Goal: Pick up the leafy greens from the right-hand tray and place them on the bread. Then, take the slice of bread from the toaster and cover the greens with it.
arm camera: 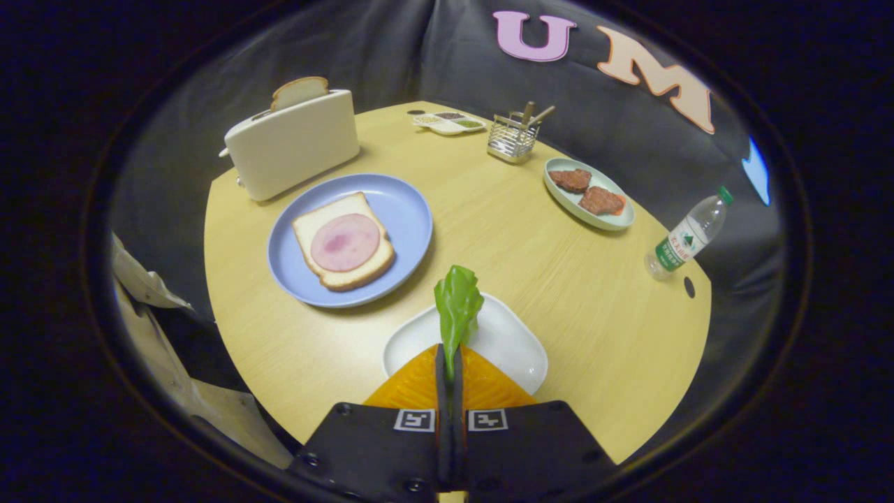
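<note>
My gripper (451, 360) is shut on the leafy greens (457, 304), a green leaf that sticks up from between the fingertips, lifted over the white tray (513, 342). Beyond and to the left lies a blue plate (405, 209) holding a slice of bread (342, 241) topped with a round pink slice of ham (345, 242). Farther back on the left stands a white toaster (293, 143) with a slice of bread (299, 91) poking out of its slot.
A pale green plate (614, 220) with two pieces of cooked meat sits at the right. A wire utensil holder (512, 138) and a small divided dish (448, 122) stand at the back. A plastic water bottle (688, 234) stands near the round wooden table's (524, 251) right edge.
</note>
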`<action>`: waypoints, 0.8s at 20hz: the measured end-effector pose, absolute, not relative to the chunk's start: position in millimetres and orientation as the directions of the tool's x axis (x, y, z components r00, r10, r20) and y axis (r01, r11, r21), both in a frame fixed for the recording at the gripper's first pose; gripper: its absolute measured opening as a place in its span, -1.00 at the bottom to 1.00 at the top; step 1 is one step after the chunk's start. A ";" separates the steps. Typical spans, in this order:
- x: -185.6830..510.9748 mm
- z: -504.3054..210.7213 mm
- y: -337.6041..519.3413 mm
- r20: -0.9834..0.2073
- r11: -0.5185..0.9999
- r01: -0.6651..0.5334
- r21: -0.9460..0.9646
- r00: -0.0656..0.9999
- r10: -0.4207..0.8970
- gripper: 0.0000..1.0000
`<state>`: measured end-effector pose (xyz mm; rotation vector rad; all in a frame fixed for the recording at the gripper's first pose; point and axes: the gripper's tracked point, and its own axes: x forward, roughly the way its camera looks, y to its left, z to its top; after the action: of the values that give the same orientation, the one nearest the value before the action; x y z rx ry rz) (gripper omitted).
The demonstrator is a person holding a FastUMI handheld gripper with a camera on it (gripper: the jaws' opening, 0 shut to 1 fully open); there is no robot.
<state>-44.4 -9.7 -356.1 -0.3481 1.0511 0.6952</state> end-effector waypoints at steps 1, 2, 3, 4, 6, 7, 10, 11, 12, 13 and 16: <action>-44.7 -351.6 -5.4 -0.878 0.740 -0.669 0.063 0.315 0.359 -0.93; -44.7 -347.8 -3.5 -0.877 0.741 -0.669 0.061 0.319 0.360 -0.93; -43.4 -343.4 -1.0 -0.875 0.741 -0.669 0.055 0.325 0.359 -0.93; -43.7 -340.4 2.2 -0.873 0.742 -0.668 0.055 0.329 0.361 -0.93; -44.8 -334.9 10.8 -0.868 0.741 -0.668 0.059 0.333 0.369 -0.93; -45.2 -332.2 14.8 -0.865 0.742 -0.668 0.063 0.334 0.374 -0.93; -45.0 -328.0 26.8 -0.860 0.744 -0.665 0.067 0.339 0.381 -0.93; -44.0 -325.5 31.5 -0.857 0.742 -0.667 0.068 0.342 0.386 -0.93; -43.9 -323.7 37.3 -0.854 0.740 -0.669 0.069 0.344 0.391 -0.93; -42.9 -321.6 42.1 -0.850 0.738 -0.671 0.071 0.346 0.397 -0.93; -41.6 -315.1 59.1 -0.842 0.728 -0.682 0.072 0.350 0.411 -0.93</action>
<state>-41.6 59.1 -315.1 -0.3155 0.9822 0.7225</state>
